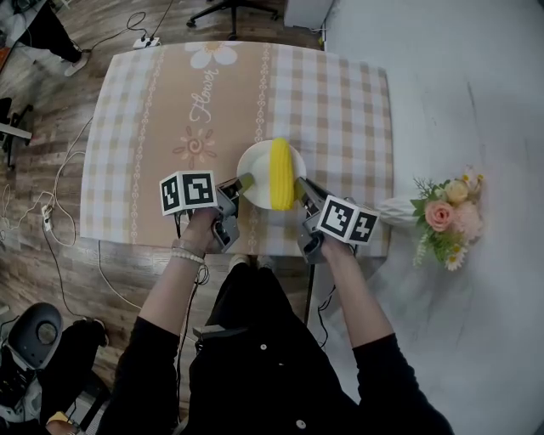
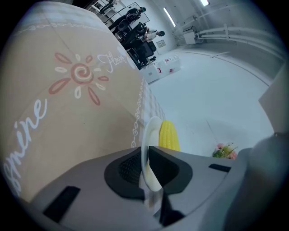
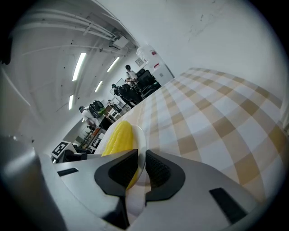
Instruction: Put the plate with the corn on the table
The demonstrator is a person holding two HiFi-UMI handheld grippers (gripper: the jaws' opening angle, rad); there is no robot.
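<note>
A white plate (image 1: 255,166) carrying a yellow corn cob (image 1: 280,174) is over the near middle of the table (image 1: 161,110), which has a checked and flower-print cloth. My left gripper (image 1: 246,181) is shut on the plate's left rim, my right gripper (image 1: 299,183) on its right rim. The left gripper view shows the plate (image 2: 150,133) edge-on between the jaws of the left gripper (image 2: 145,166), with the corn (image 2: 169,135) behind. In the right gripper view the right gripper (image 3: 141,168) clamps the plate (image 3: 140,140) beside the corn (image 3: 118,137). Whether the plate touches the cloth I cannot tell.
A bunch of pink and yellow flowers (image 1: 448,217) in a white vase (image 1: 396,210) sits off the table's right edge. Cables (image 1: 55,183) and a power strip (image 1: 145,42) lie on the wood floor at the left. A chair base (image 1: 234,10) stands beyond the table.
</note>
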